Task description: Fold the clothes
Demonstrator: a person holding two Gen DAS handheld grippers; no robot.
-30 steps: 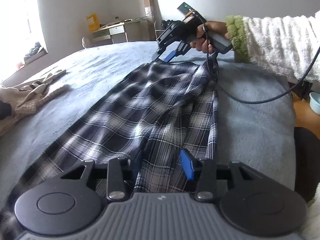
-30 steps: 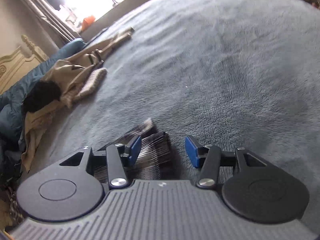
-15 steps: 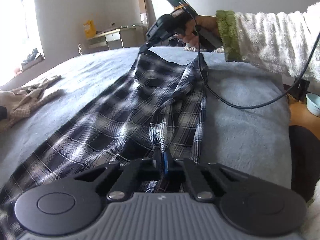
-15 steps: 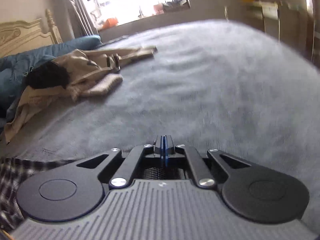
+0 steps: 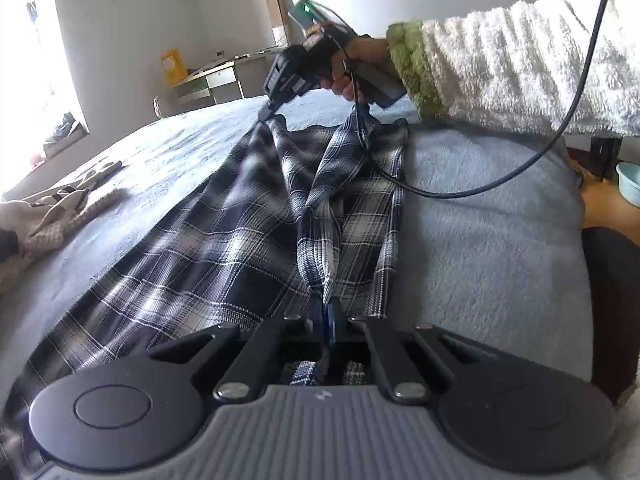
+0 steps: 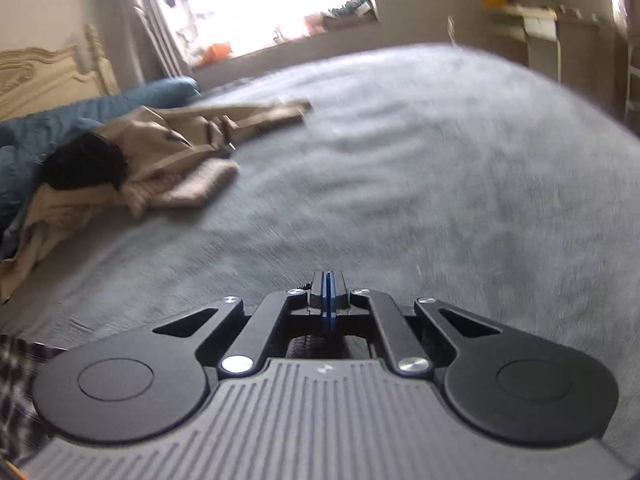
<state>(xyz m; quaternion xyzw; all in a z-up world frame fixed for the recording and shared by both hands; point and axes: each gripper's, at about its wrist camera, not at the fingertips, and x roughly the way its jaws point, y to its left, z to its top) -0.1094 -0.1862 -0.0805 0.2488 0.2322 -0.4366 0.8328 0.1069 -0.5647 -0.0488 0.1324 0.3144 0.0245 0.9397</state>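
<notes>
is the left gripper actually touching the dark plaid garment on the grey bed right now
Touching. The left wrist view shows the left gripper shut, its blue pads pinching a fold of the dark plaid garment.

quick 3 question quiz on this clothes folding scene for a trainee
1. True or false: the left gripper is shut on the plaid garment.
2. What is the right gripper doing to the far end of the garment? A) pinching and lifting it B) hovering open above it C) resting beside it
3. What lies on the grey blanket near the blue pillow?

Key: 1 true; 2 A; 3 a heap of beige clothes.
</notes>
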